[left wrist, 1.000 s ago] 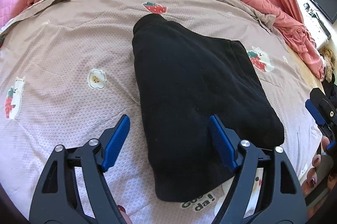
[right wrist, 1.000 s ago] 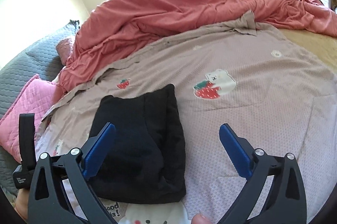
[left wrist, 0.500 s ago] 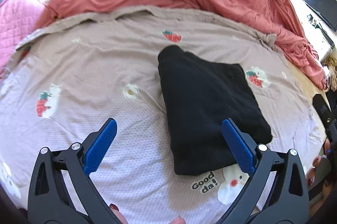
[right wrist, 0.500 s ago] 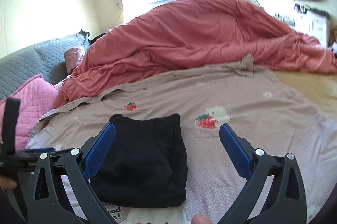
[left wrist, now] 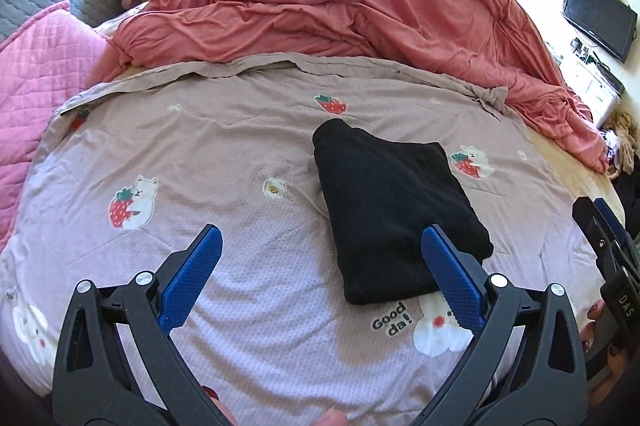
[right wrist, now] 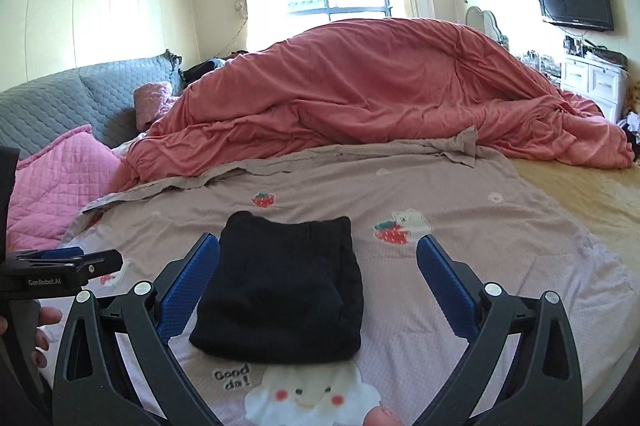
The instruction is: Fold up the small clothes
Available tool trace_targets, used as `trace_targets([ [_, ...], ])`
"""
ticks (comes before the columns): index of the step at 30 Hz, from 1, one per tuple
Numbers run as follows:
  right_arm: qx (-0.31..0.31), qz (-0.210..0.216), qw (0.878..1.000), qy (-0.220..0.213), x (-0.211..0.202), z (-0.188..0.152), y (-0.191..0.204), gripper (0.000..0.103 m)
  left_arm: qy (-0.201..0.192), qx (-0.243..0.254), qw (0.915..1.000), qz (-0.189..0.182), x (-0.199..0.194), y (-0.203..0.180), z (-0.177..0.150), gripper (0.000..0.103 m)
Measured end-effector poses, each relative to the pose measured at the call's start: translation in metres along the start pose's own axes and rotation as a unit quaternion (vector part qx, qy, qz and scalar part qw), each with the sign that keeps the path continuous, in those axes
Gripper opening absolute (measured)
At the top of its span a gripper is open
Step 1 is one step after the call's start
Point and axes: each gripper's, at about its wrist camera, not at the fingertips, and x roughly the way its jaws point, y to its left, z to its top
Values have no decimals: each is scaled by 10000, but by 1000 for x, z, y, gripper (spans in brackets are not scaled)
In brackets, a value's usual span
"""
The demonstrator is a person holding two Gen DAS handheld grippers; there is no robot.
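Black garment [left wrist: 392, 209] folded on bedspread [left wrist: 240, 153]

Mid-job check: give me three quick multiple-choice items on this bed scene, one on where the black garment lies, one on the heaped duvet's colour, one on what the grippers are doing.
1. The black garment lies on:
A. the pink pillow
B. the printed blanket
C. the red duvet

2. The heaped duvet behind it is:
A. coral red
B. green
C. white

3. The left gripper and right gripper are:
A. both clamped on the garment
B. one clamped
C. both open, holding nothing

Answers:
1 B, it rests folded on the printed blanket.
2 A, the red duvet is coral.
3 C, both pairs of jaws stand wide apart, off the cloth.
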Motion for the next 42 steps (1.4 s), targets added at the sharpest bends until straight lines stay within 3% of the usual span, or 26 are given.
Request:
trace_targets([
  [12, 293, 195, 9958, 843, -31, -38, 13, 98, 127, 12, 9999, 56, -26, 18, -40, 94],
  [19, 308, 200, 9890, 1432, -32, -62, 26, 98, 539, -300, 9981, 5, -20, 31, -84, 94],
  [24, 111, 66, 9886, 1502, -31, -72, 34, 98, 770, -222, 9968, 67, -10, 31, -95, 94],
  [42, 67, -79, 9880, 1541, -24, -75, 25, 98, 737, -185, 9970, 128, -14, 29, -95, 94],
])
